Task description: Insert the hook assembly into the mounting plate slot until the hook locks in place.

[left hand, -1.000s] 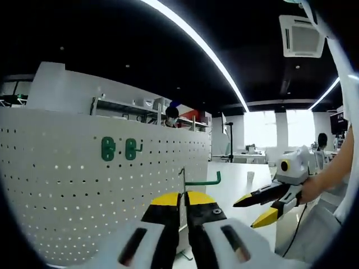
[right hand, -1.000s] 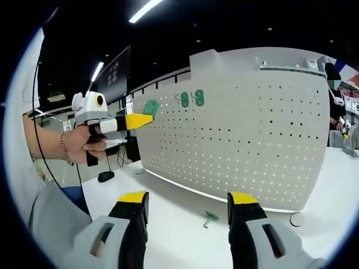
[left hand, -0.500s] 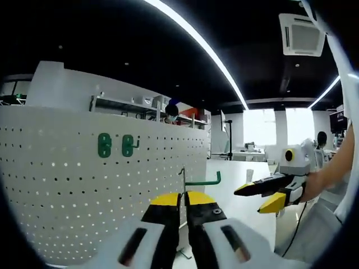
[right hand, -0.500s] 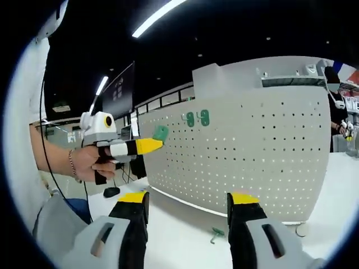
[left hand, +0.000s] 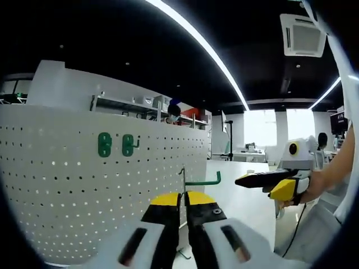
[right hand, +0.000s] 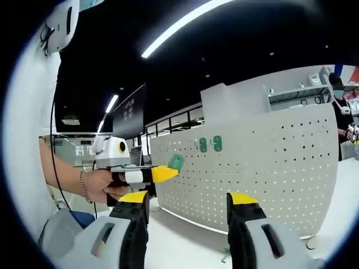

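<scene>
Between the left gripper fingers, clamped together, sits the green hook, just off the pegboard near two mounted hooks. Its prongs should meet the holes squarely before pushing. The right gripper stands apart, empty.

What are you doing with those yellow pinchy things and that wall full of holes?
A person is holding a gripper in each hand in front of a white pegboard. The left gripper is shut on a green hook, held up near the board but not pushed into it yet. Two green hooks already hang on the board. The right gripper is open and holds nothing. Another small green hook lies on the white table below the board.
</scene>
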